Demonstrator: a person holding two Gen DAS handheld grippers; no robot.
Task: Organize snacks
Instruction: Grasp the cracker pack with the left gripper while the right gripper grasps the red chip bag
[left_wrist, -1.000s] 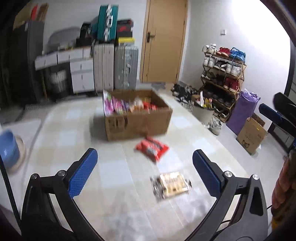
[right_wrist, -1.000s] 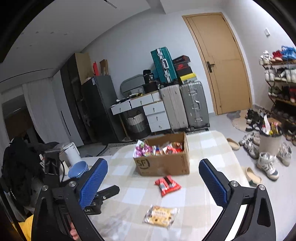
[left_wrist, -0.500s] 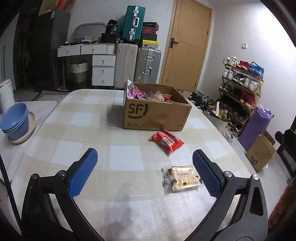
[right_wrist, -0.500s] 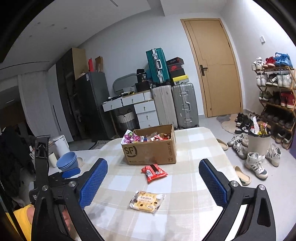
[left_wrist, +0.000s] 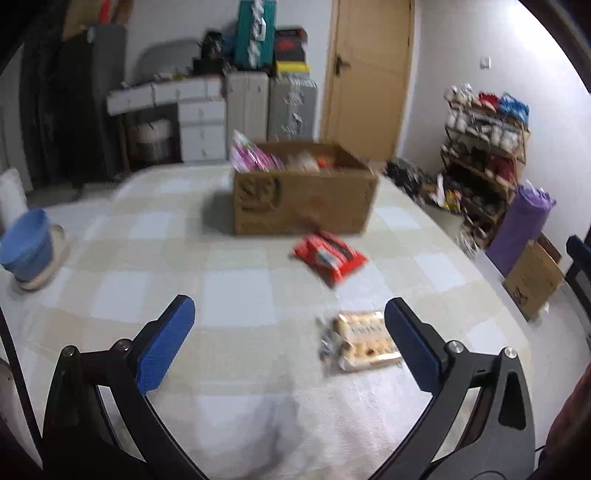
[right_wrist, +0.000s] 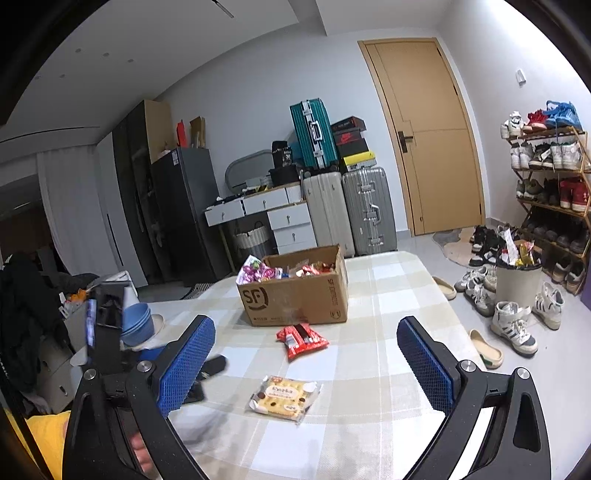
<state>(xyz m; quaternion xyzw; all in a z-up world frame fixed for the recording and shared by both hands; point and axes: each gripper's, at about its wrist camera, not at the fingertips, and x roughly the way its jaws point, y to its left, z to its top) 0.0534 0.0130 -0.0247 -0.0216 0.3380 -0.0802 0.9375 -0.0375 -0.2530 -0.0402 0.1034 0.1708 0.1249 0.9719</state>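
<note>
Left gripper (left_wrist: 288, 325) hovering over the near table edge, jaws spread wide, nothing between them. Right gripper (right_wrist: 306, 354) likewise hanging above the tablecloth, jaws parted and empty; the left gripper's black body is showing beside it at the left of the right wrist view.

Checked beige-and-white tablecloth (right_wrist: 373, 365) covering the table. Nearest snack: a clear-wrapped pack of pale biscuits (right_wrist: 285, 398) lying flat, a small printed label on top too fine to read with any certainty. In the left wrist view the same pack (left_wrist: 364, 341) is sitting just inside the right-hand finger.

A little farther, a red snack packet (right_wrist: 301, 339) lying flat, angled, apart from the biscuits and just short of the box; its print is not legible.

Beyond it, an open cardboard box (right_wrist: 295, 299) standing upright, "SF" logo on the front, "SF EXPRESS" running down the side corner. Mixed wrapped snacks, pink and red, are filling it to the rim.

Stacked blue bowls (right_wrist: 136, 323) sitting at the table's left edge.

Far wall: suitcases, a shoebox bearing a swoosh mark (right_wrist: 349, 138), closed wooden door
</note>
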